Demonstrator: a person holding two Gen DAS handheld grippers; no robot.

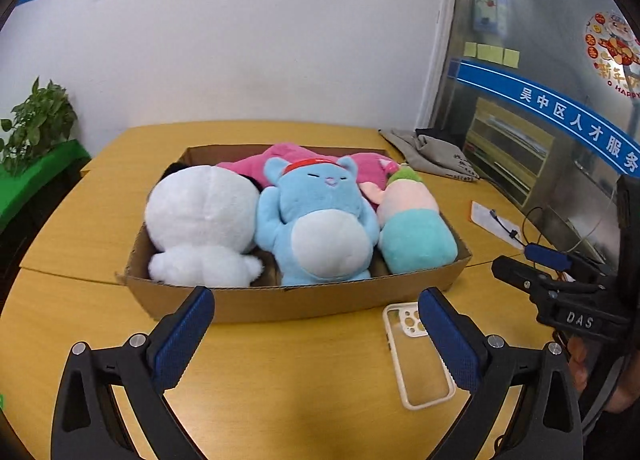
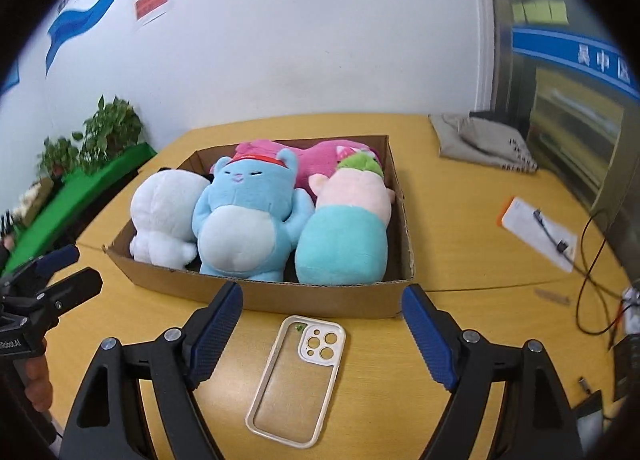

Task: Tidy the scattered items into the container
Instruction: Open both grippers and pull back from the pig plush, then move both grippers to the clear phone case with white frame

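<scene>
A shallow cardboard box on the yellow table holds a white plush, a blue plush with a red headband, a teal-and-pink plush and a pink plush behind them. A clear phone case with a cream rim lies flat in front of the box. My left gripper stands wide open before the box's front wall, holding nothing. Over the case, my right gripper is open and empty too.
A grey cloth pouch lies at the table's far right corner. A paper card with a cable sits right of the box, with more wires near it. A potted plant stands off the table's left.
</scene>
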